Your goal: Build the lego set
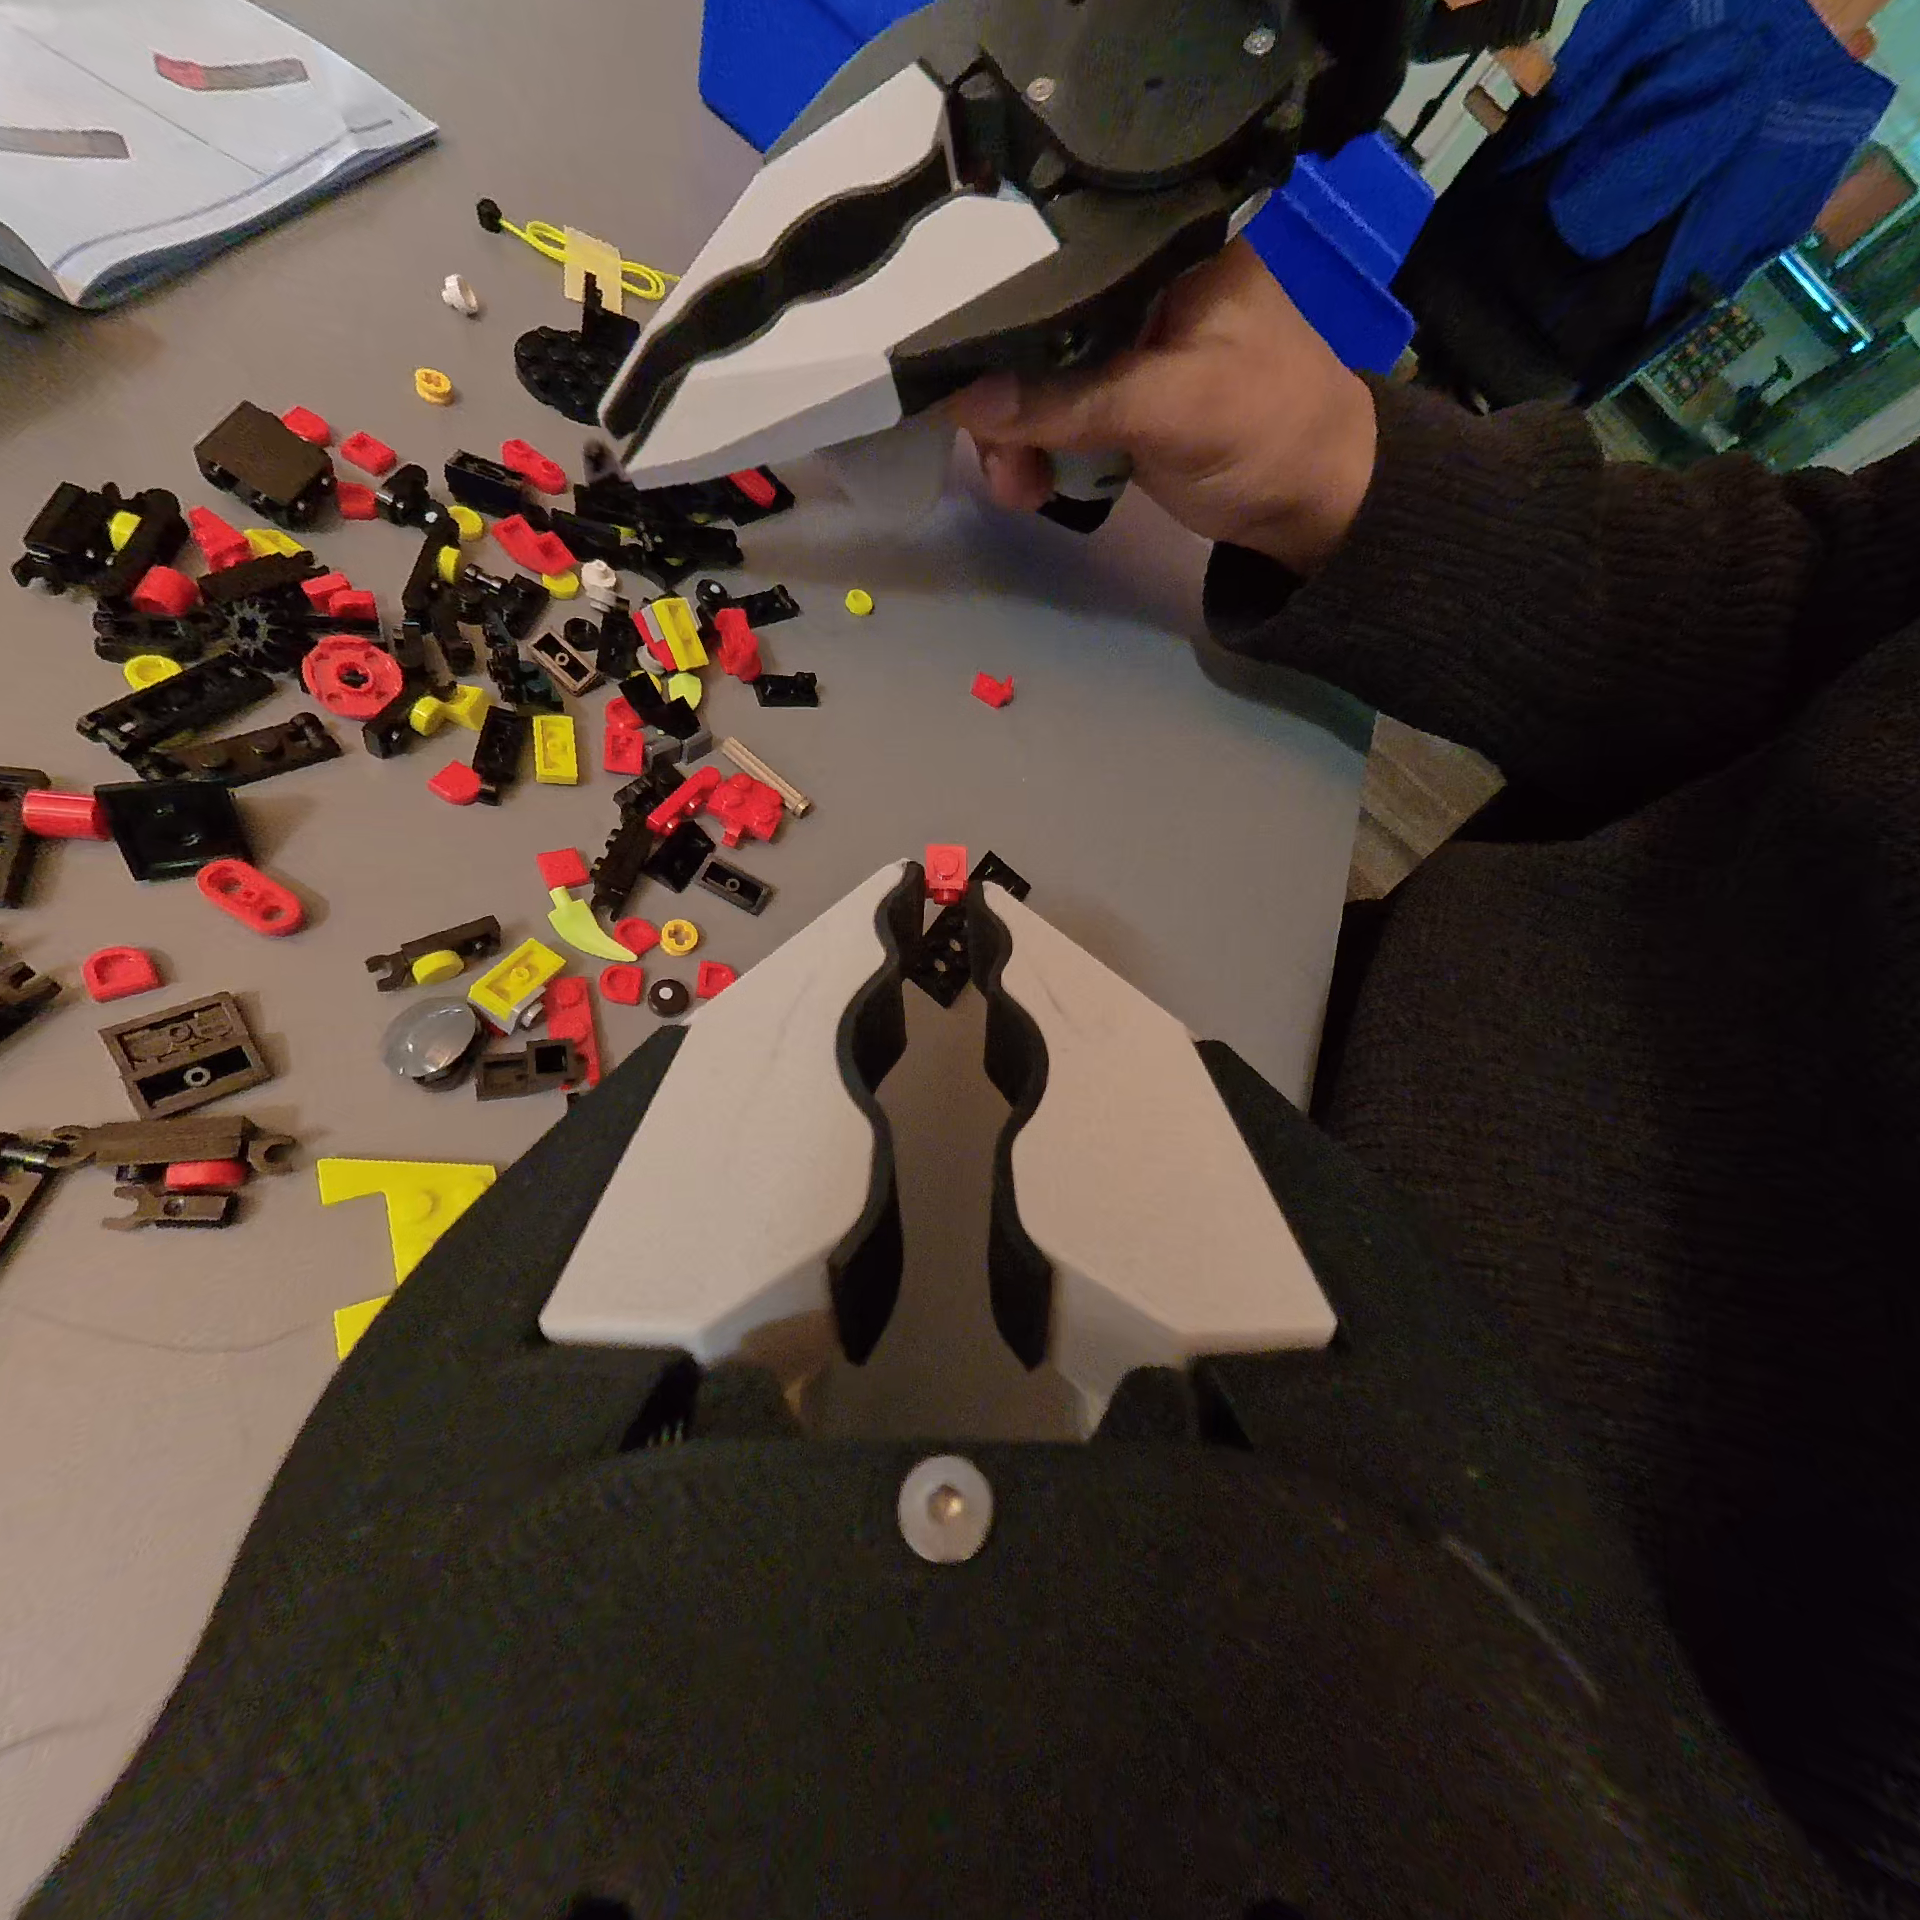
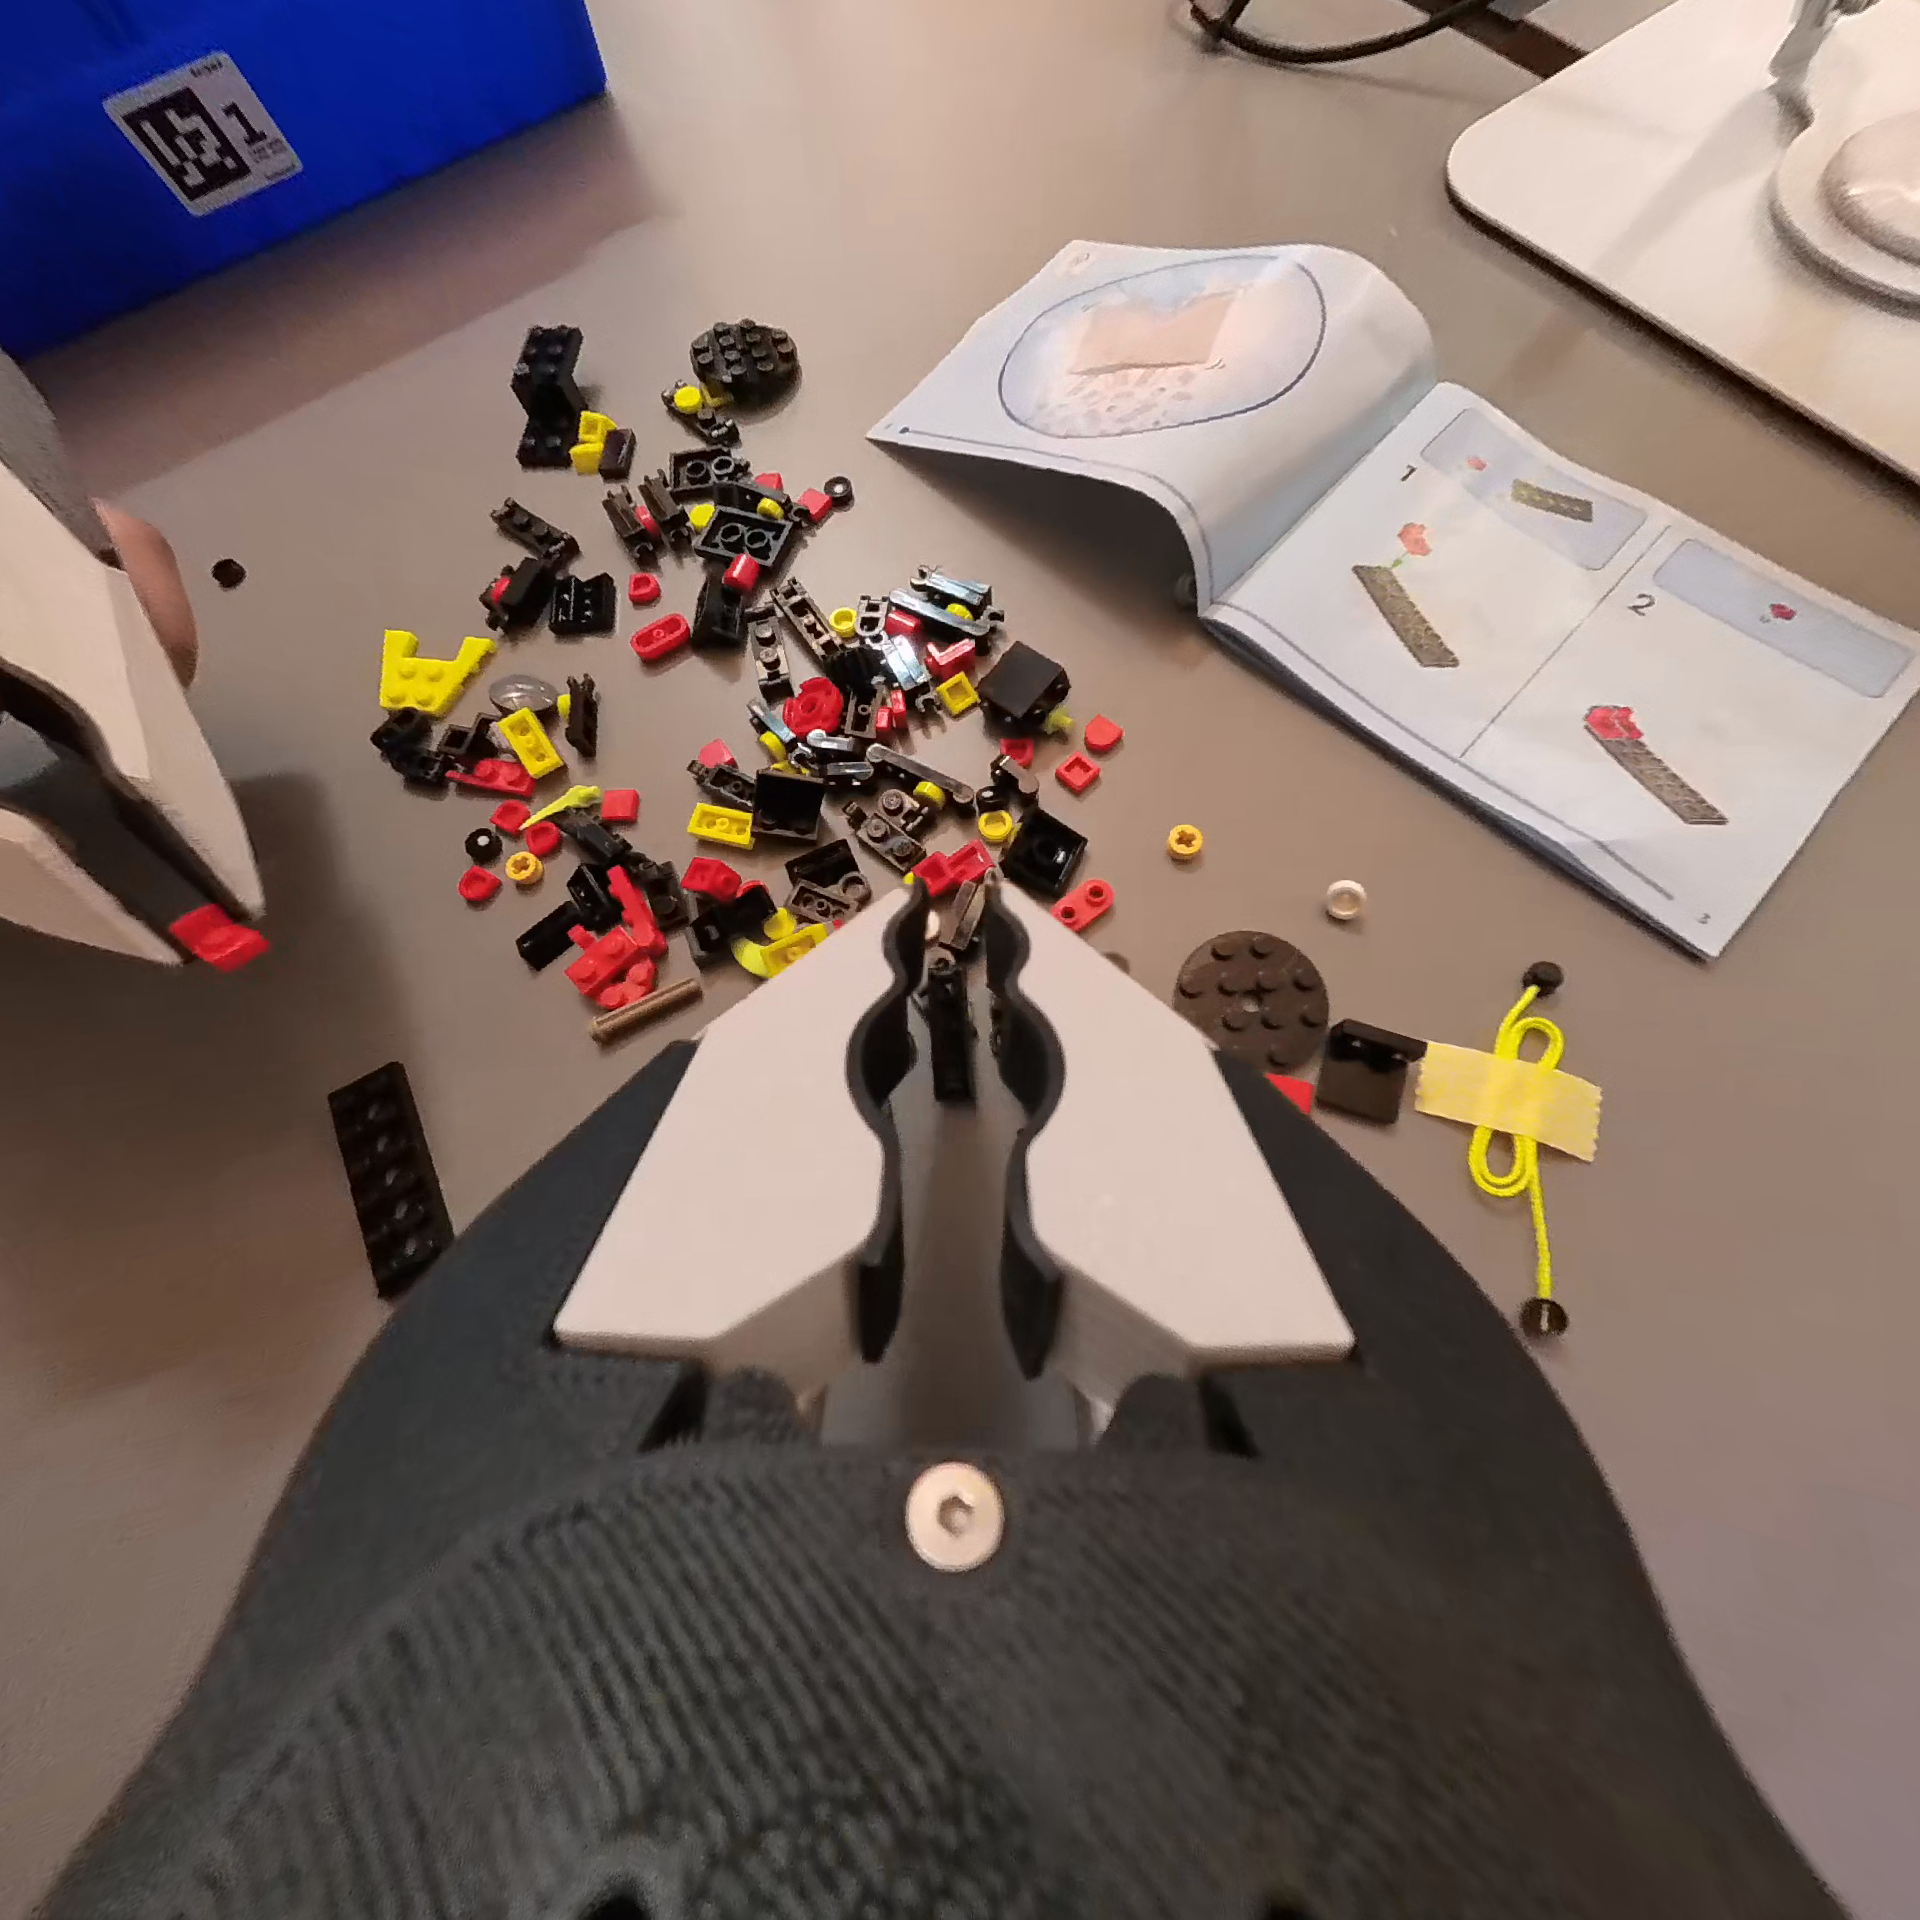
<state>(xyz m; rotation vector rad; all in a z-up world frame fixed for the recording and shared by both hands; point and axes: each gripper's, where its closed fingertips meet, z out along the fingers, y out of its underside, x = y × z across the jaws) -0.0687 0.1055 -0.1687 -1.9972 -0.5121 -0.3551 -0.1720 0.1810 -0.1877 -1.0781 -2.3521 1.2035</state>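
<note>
My left gripper (image 1: pixel 948 875) is shut on a small red piece (image 1: pixel 945 868), which it holds above the grey table. It also shows at the left of the right wrist view (image 2: pixel 213 940) with the red piece (image 2: pixel 220 938) at its tips. A long black plate (image 2: pixel 390 1174) lies flat on the table near it and shows through the left fingers' gap (image 1: pixel 943 961). My right gripper (image 2: pixel 953 891) is over the near edge of the loose pile (image 2: pixel 779 727). Its jaws are nearly closed, with a small black piece (image 2: pixel 951 1029) between them. In the left wrist view the right gripper (image 1: pixel 615 457) points down at the pile (image 1: pixel 468 644).
An open instruction booklet (image 2: pixel 1455 582) lies to the right of the pile. A blue bin (image 2: pixel 260 125) stands at the back left. A black round plate (image 2: pixel 1252 997) and a taped yellow cord (image 2: pixel 1507 1101) lie at the right. A pale board (image 2: pixel 1662 208) is at the back right. The table edge (image 1: pixel 1351 779) runs close to the person's sleeve. The gap from one gripper's tips to the other's is roughly 12 cm. My right tips are about 12 cm from the long black plate (image 2: pixel 390 1174), my left tips only 6 cm.
</note>
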